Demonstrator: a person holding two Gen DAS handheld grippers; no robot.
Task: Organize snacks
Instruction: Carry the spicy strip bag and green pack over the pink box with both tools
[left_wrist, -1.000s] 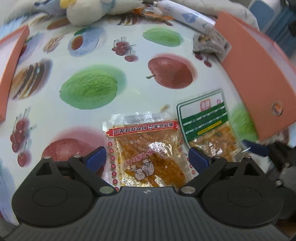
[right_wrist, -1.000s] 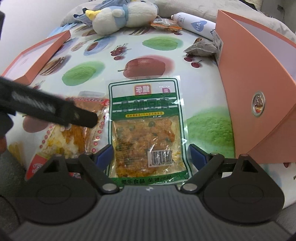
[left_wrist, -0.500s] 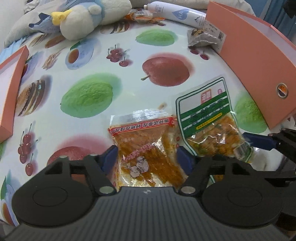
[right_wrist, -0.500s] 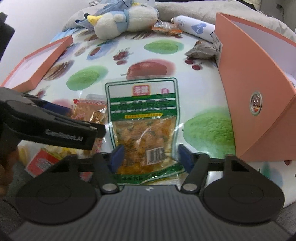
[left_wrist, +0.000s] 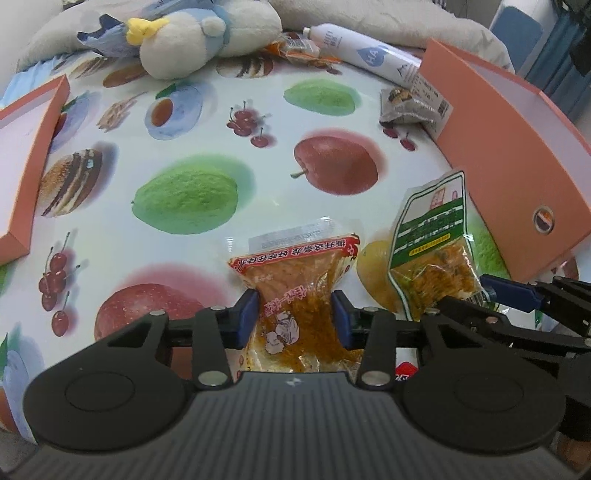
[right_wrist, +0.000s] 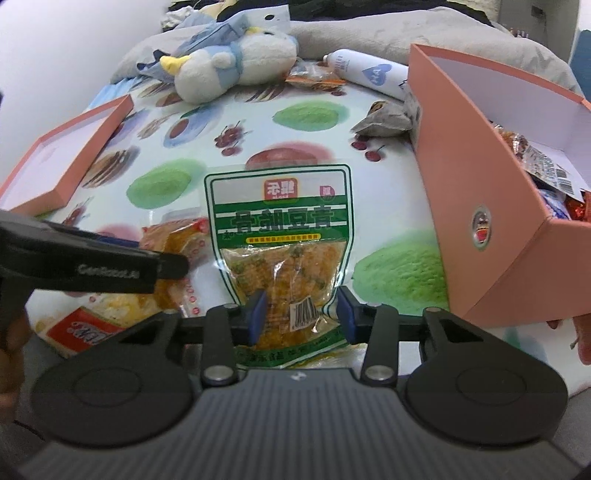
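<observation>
My left gripper is shut on a clear snack packet with red print, squeezing it and holding it above the fruit-print cloth. My right gripper is shut on a green-and-white snack packet, lifted with its top standing up. The green packet also shows in the left wrist view, and the red-print packet in the right wrist view. An open orange box with several snacks inside stands at the right.
An orange box lid lies at the left. A plush bird, a white bottle, a grey packet and an orange packet lie at the back. Another red-labelled packet lies near the front edge.
Both grippers have closed on their packets and lifted them off the cloth; the packets now buckle between the fingers.
</observation>
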